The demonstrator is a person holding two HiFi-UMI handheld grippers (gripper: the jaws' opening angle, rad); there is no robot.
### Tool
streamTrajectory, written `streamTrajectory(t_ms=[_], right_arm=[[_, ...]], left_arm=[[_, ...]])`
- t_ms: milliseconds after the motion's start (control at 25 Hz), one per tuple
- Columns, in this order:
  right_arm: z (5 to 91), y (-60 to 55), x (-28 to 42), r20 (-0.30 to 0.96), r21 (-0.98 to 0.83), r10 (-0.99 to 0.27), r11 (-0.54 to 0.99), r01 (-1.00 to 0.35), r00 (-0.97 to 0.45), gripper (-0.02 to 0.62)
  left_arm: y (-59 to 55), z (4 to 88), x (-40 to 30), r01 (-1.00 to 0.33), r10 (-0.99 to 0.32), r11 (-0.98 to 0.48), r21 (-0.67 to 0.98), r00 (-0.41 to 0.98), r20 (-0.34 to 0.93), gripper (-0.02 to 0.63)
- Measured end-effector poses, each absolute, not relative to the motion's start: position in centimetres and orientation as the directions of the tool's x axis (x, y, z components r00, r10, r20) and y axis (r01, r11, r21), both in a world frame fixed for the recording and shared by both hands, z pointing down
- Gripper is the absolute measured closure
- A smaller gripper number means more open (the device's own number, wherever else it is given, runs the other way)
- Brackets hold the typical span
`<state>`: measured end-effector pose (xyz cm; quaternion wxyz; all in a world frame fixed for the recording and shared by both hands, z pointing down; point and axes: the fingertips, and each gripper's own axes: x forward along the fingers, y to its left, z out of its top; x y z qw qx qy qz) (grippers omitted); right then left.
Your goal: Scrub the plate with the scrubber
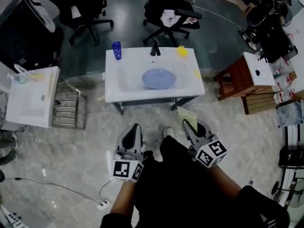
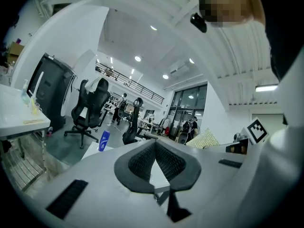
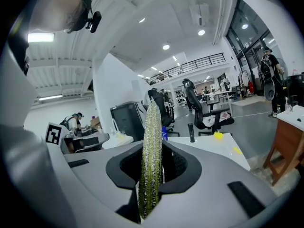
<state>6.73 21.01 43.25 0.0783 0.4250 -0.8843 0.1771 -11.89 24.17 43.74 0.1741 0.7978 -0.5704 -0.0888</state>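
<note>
Plate lies mid-surface at twelve o'clock, well apart from both tools: right tool clamped tight on the yellow-green scrubber, left tool fully closed, gripping nothing.

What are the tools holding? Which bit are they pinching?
The right tool pinches the yellow-green scrubber by its near end; the rest sticks out past the tips. The left tool is shut on nothing.

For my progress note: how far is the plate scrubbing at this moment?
Done: the right gripper is shut on the scrubber. In hand: both grippers are short of the sink, the left gripper shut and empty. Left: all scrubbing; the plate lies untouched in the sink.
</note>
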Motion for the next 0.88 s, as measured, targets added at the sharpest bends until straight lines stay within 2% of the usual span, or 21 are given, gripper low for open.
streamTrajectory(t_ms=[600,880], right_arm=[[46.2,10.2,10.4,0.315,-0.270,-0.748,0.520,-0.811,-0.584,0.540],[46.1,2.5,11.6,0.264,-0.301,-0.692,0.603,-0.739,-0.672,0.540]], left_arm=[[16.0,45.0,-9.2,-0.884,-0.931,-0.255,0.392,0.334,0.146,0.606],[7.7,46.2,-7.9,-0.896,-0.943,-0.197,0.398,0.284,0.173,0.606]])
